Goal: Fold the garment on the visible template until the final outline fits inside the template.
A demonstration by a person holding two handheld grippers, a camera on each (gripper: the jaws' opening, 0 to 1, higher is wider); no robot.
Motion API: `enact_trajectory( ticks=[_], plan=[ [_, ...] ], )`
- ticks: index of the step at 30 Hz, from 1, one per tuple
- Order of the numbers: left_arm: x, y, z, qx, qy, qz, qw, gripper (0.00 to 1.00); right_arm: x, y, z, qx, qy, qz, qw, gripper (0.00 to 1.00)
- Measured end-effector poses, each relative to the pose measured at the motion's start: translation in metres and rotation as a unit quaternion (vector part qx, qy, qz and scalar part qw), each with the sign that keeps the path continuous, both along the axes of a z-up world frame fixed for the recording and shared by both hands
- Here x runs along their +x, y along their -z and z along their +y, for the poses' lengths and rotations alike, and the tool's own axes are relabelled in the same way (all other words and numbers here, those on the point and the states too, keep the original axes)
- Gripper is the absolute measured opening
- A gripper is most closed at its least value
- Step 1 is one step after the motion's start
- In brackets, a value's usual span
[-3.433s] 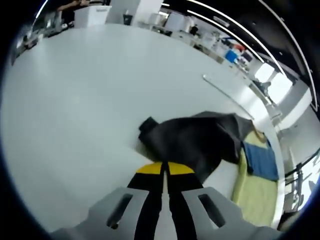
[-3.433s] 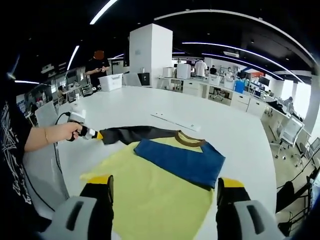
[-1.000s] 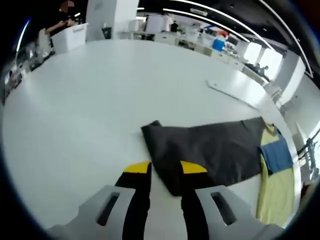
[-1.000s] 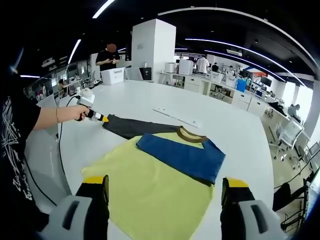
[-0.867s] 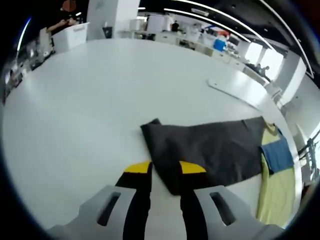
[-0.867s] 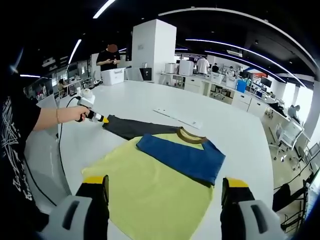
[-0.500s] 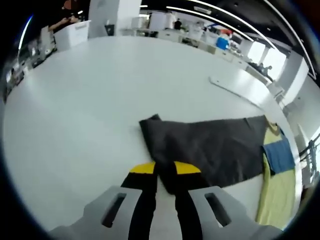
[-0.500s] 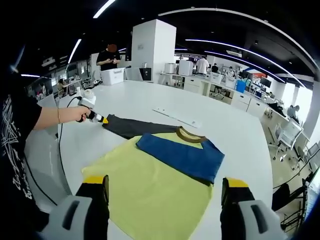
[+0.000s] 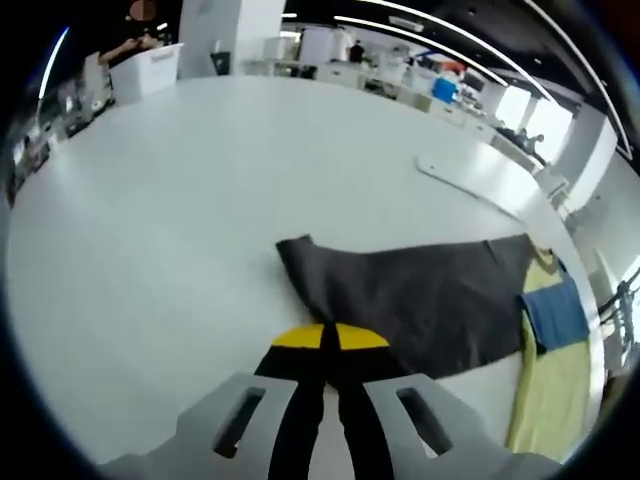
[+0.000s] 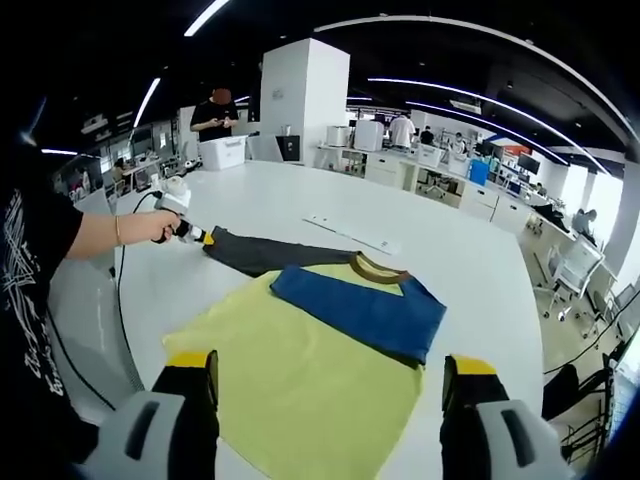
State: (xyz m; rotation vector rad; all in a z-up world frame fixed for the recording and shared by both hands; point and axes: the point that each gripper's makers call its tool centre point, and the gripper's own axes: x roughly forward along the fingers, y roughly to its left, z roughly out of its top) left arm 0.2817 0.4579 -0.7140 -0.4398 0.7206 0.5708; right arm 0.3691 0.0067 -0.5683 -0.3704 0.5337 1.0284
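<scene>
White table (image 10: 470,270), flat white strip (image 10: 352,238) on it; white bin (image 10: 224,152) at far edge.

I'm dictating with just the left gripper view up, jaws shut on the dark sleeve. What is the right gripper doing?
Observer: The right gripper is open, gripping nothing, aimed over the yellow body.
Operator: And the other sleeve?
Observer: The blue sleeve lies folded across the yellow body.
Operator: Where does my grip sit?
Observer: The left gripper pinches the very end of the dark sleeve, which lies stretched out flat from the shirt.
</scene>
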Motion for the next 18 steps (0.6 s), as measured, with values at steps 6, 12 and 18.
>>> enact_trajectory(
  ticks=[6,12,18],
  plan=[
    [0.008,-0.008,-0.004,-0.001,0.016,-0.02,0.9997,0.0,-0.003,0.002,0.001,-0.003,-0.01,0.001,0.9999,0.94],
    [0.017,-0.02,-0.009,0.003,0.033,-0.036,0.9988,0.0,-0.005,0.003,0.003,0.0,-0.014,0.002,0.9999,0.96],
    [0.032,-0.033,-0.021,0.003,0.058,-0.055,0.9968,0.0,-0.01,0.002,0.005,0.008,-0.023,0.005,0.9997,0.96]
  ],
)
